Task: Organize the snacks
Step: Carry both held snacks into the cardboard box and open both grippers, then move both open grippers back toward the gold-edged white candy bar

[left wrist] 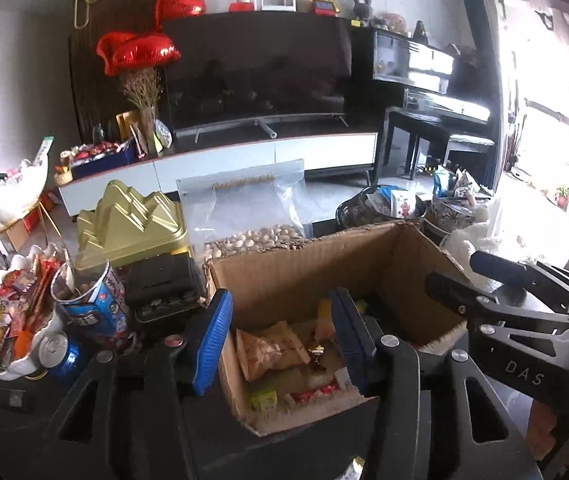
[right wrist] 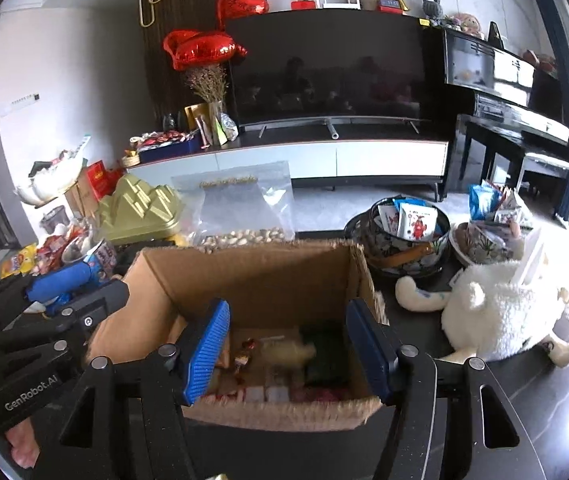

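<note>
Two grippers hang over the open cardboard box, my left gripper and my right gripper, both with jaws parted about halfway and nothing between the pads. Snacks already lie loose on the box floor: a tan packet, a small gold-wrapped sweet, and a blurred yellowish piece that I take to be dropping in or just settling. Left of the box, crowded on the tabletop, stand a blue snack cup, a drink can and a white dish of sweets; behind the box a clear bag of nuts leans upright. Risk, as I judge it: swinging my left gripper out toward that heap could clip the cup or can and topple them. Right of the box, the white plush toy could snag my right gripper. Both grippers hang close together and could knock one another.
</note>
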Demonstrator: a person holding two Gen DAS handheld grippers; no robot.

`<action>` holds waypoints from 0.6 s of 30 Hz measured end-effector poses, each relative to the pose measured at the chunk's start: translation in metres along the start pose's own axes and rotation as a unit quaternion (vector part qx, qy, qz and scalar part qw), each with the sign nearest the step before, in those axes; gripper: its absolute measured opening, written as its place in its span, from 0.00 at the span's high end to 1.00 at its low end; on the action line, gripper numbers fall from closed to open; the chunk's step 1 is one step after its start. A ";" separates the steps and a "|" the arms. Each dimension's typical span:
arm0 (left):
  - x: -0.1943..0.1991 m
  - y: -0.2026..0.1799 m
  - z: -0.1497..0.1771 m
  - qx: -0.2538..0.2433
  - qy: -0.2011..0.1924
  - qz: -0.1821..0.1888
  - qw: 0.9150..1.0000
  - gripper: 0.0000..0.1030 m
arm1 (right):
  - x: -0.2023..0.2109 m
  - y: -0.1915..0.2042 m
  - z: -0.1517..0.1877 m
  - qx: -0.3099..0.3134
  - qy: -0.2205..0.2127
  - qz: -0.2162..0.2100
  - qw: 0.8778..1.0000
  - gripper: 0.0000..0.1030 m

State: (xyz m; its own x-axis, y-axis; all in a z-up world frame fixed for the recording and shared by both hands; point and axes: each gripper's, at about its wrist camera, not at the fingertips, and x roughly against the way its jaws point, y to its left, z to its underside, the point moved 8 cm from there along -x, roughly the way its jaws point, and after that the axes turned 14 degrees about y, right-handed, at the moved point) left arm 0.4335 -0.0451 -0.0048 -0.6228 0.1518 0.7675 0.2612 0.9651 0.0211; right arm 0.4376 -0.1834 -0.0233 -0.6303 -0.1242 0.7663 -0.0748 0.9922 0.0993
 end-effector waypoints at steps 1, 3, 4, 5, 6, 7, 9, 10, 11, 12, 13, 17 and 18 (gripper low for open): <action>0.004 -0.001 0.003 0.000 -0.001 0.003 1.000 0.49 | 0.003 0.001 0.004 -0.001 0.002 0.000 1.000 0.40; 0.014 -0.003 0.010 -0.002 -0.004 0.008 1.000 0.49 | 0.010 0.001 0.015 -0.007 0.003 -0.006 1.000 0.40; 0.018 -0.004 0.013 -0.003 -0.008 0.007 1.000 0.49 | 0.012 0.001 0.019 -0.010 0.005 -0.007 1.000 0.40; 0.024 -0.005 0.018 -0.005 -0.012 0.006 1.000 0.48 | 0.015 0.001 0.027 -0.011 0.010 -0.006 1.000 0.40; 0.027 -0.007 0.021 -0.007 -0.014 0.006 1.000 0.48 | 0.018 0.002 0.033 -0.010 0.011 -0.007 1.000 0.40; 0.031 -0.008 0.025 -0.011 -0.013 0.008 1.000 0.47 | 0.022 0.002 0.039 -0.008 0.010 -0.007 1.000 0.40; 0.038 -0.012 0.035 -0.016 -0.012 0.012 1.000 0.47 | 0.029 0.003 0.051 -0.007 0.011 0.001 1.000 0.40; 0.040 -0.014 0.039 -0.017 -0.010 0.014 1.000 0.47 | 0.032 0.003 0.055 -0.006 0.009 0.002 1.000 0.40; 0.042 -0.016 0.043 -0.018 -0.008 0.018 1.000 0.47 | 0.037 0.003 0.062 -0.007 0.006 0.007 1.000 0.40; 0.044 -0.016 0.048 -0.018 -0.005 0.020 1.000 0.47 | 0.041 0.003 0.065 -0.008 0.004 0.010 1.000 0.40; 0.045 -0.016 0.052 -0.017 -0.004 0.021 1.000 0.47 | 0.045 0.003 0.069 -0.009 0.000 0.014 1.000 0.40; 0.051 -0.021 0.068 -0.024 0.000 0.023 0.999 0.47 | 0.060 0.004 0.088 -0.015 -0.005 0.023 1.000 0.40; 0.053 -0.022 0.072 -0.027 0.001 0.023 0.999 0.46 | 0.062 0.004 0.091 -0.018 -0.006 0.021 1.000 0.40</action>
State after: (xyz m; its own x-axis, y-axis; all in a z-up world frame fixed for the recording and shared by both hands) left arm 0.3416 -0.0432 -0.0105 -0.6074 0.1955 0.7700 0.3292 0.9441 0.0200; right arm 0.3281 -0.1865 -0.0328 -0.6418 -0.0818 0.7625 -0.0194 0.9957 0.0904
